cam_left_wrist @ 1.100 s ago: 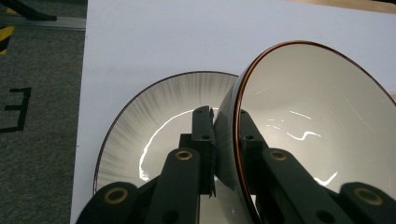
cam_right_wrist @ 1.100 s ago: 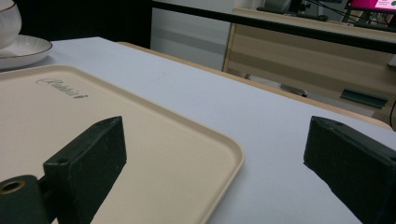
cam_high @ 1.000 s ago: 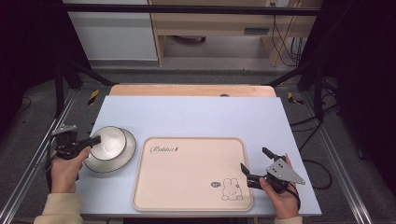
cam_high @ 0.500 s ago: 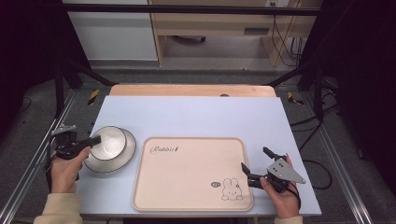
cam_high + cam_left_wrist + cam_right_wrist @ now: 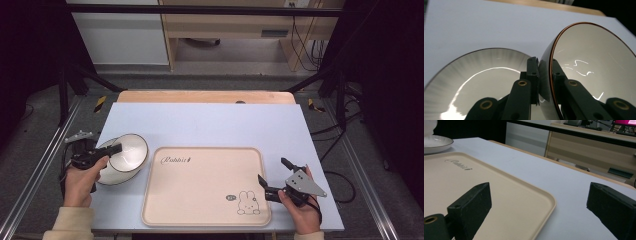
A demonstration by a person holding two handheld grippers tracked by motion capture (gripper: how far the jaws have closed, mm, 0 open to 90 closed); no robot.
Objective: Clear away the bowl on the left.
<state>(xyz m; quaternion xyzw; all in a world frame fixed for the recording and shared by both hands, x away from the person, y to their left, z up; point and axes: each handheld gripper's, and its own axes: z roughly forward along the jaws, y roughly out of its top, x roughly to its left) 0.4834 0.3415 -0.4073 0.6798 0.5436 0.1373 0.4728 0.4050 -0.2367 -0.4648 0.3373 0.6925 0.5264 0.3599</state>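
Bowl, tilted, rim pinched in left gripper jaws above plate; could slip, chip it. Right gripper jaws wide, empty.

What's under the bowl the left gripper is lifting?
A white plate with a dark rim lies on the table under the tilted bowl, which the left gripper pinches by its rim. The bowl and jaws cover part of the plate; nothing shows on the visible part.

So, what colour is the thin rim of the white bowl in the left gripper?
Brown, on the white bowl; clearest in the left gripper view.
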